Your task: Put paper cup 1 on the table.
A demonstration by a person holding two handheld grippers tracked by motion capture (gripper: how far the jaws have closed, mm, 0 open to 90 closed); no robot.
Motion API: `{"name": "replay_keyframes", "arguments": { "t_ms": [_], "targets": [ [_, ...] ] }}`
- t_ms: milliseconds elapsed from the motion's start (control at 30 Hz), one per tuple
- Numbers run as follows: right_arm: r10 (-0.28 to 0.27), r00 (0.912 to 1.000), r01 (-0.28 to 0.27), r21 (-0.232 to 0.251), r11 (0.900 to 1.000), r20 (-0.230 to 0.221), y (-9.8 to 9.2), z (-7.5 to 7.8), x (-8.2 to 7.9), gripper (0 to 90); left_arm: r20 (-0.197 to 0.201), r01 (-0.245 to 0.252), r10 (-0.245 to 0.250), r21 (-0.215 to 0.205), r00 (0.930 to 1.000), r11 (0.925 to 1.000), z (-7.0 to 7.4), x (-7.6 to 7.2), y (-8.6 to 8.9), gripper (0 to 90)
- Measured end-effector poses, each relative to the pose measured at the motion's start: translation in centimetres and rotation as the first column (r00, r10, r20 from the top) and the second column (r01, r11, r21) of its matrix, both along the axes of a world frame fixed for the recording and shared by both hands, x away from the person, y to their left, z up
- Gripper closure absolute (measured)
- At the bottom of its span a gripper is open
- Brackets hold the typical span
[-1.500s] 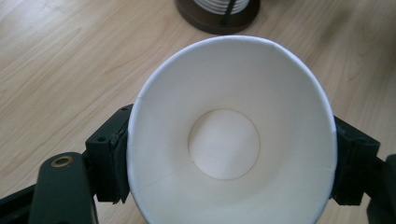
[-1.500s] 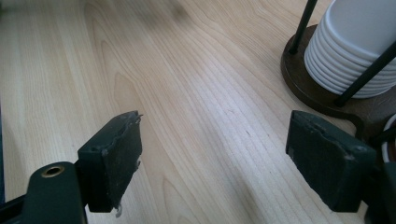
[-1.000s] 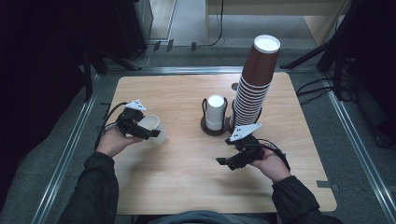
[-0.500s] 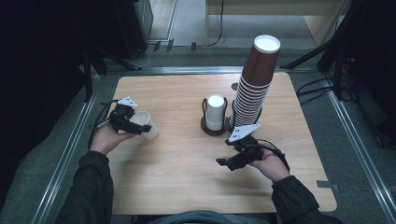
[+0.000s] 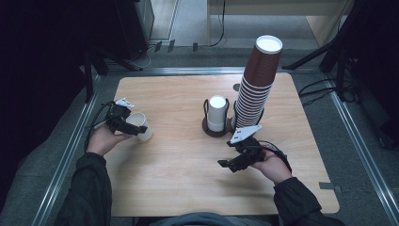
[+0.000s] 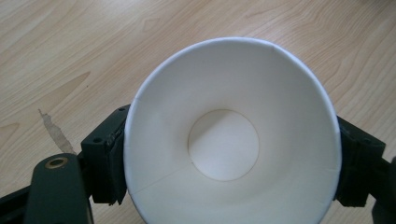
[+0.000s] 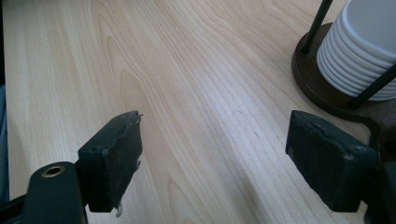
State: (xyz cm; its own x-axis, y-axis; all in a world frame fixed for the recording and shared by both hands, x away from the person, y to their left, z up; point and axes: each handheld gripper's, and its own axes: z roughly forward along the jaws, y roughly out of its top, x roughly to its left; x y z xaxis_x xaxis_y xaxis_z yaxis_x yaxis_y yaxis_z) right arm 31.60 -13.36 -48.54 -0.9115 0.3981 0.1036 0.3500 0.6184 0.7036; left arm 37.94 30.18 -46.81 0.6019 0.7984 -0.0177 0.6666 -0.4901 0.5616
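I am working two tools over one wooden worktop (image 5: 188,183). My left tool (image 5: 134,131) grips one white paper cup (image 5: 140,126) across its sides; its jaws have just been opening slightly, yet in the left gripper view the cup (image 6: 231,140) sits between both pads with its mouth facing the camera. That cup is at the worktop's left edge. My right tool (image 5: 225,165) is released, its jaws standing wide apart with bare wood between them (image 7: 210,154). Just beyond the right tool stands one dark round holder (image 5: 209,129) with one short stack of white cups (image 5: 217,113) in it. Beside that rises one tall stack of brown cups (image 5: 256,87). The two tools are well apart.
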Motion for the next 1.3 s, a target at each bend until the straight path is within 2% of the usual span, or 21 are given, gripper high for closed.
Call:
{"name": "replay_keyframes", "arguments": {
  "t_ms": [100,367,767,1100,1300],
  "targets": [
    [0.001,1.0000,-0.001,0.001,1.000,0.000,0.0,0.0,0.0,19.1,0.003,-0.002,0.002,0.013,1.0000,0.9999,-0.1,0.0,-0.1,17.5],
    [0.001,1.0000,-0.001,-0.001,1.000,0.001,0.0,0.0,0.0,19.1,-0.026,0.005,-0.004,0.037,0.9997,0.9993,-0.6,0.2,-0.7,16.1],
    [0.001,1.0000,-0.001,-0.006,1.000,0.001,0.0,0.0,0.0,19.1,-0.047,0.034,-0.035,-0.005,0.9983,0.9994,-0.8,0.3,-1.0,11.8],
    [0.002,1.0000,-0.002,-0.007,1.000,0.001,0.0,-0.1,0.0,19.1,-0.051,0.027,-0.029,-0.033,0.9983,0.9991,-0.6,0.2,-0.7,8.6],
    [0.008,0.9998,-0.008,0.003,1.000,0.018,-0.1,0.1,0.0,19.4,-0.039,0.010,-0.013,-0.075,0.9992,0.9971,0.2,0.0,-0.3,8.4]
  ]
}}
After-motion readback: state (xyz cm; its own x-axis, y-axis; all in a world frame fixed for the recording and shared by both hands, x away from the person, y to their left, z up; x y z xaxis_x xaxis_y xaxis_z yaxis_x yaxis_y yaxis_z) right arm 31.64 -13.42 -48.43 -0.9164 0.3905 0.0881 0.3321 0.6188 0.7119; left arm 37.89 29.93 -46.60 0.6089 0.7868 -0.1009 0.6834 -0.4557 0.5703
